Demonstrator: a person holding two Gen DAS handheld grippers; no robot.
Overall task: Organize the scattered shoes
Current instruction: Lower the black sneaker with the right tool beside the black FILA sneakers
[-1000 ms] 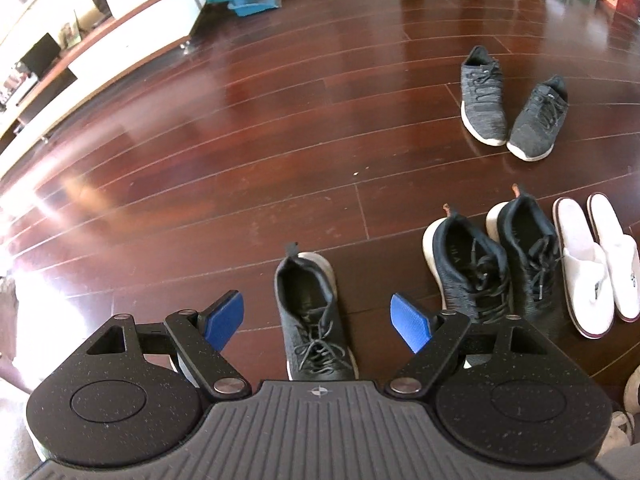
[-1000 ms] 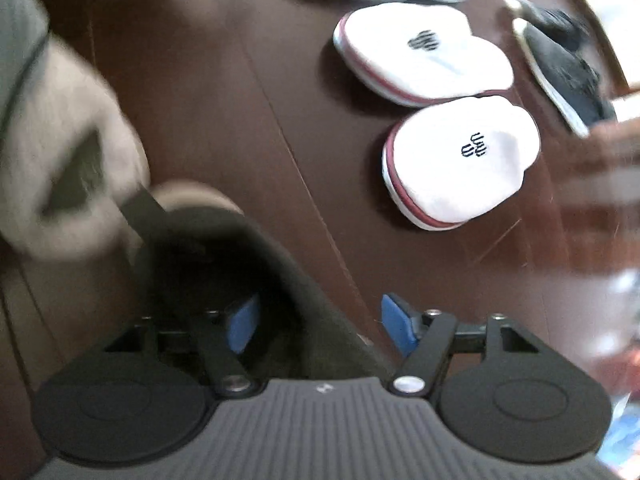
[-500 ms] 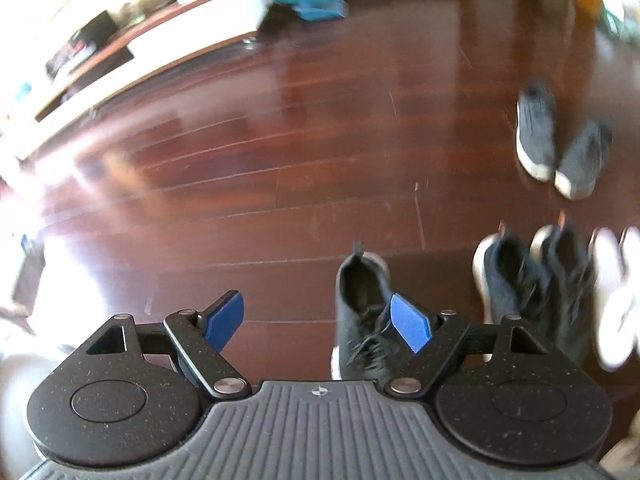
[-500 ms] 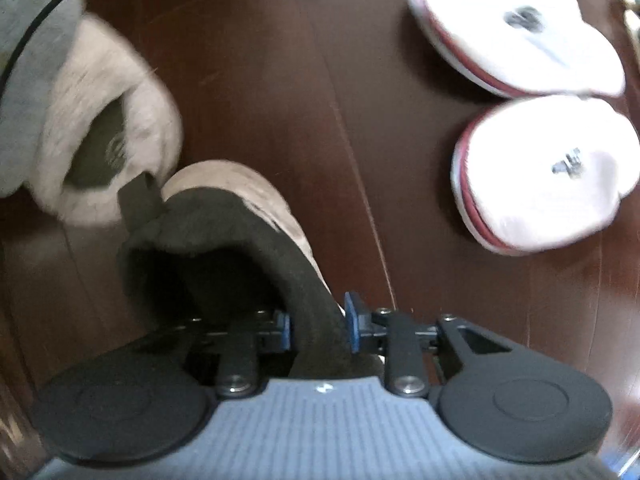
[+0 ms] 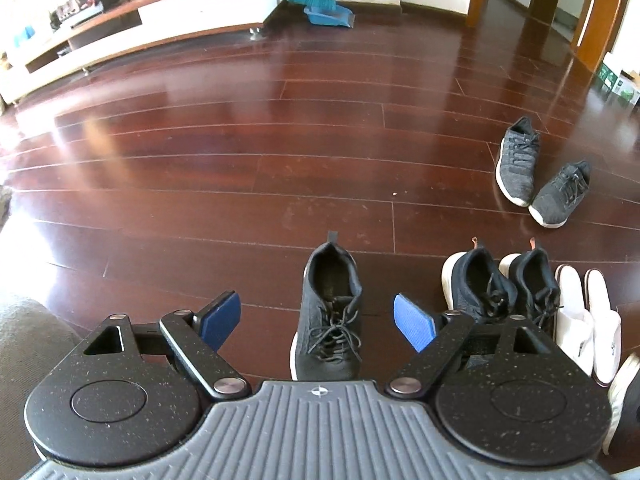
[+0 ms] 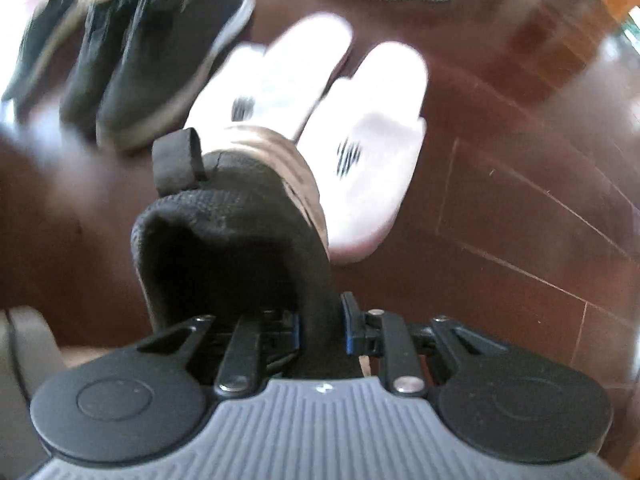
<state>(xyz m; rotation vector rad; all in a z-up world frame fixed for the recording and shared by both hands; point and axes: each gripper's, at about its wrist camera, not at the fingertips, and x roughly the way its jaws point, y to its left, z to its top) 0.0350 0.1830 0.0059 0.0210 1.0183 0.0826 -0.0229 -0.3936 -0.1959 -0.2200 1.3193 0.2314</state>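
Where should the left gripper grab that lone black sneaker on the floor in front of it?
Probably the heel collar of the lone black sneaker: it stands upright, opening up, heel away. Come from above with the open left gripper, one finger inside the opening, as the right gripper holds its shoe.

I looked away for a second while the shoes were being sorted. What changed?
The right gripper closed on the collar of the dark shoe and swung it toward the white slippers. The left gripper stayed open and empty, panning over the lone black sneaker, which stayed put.
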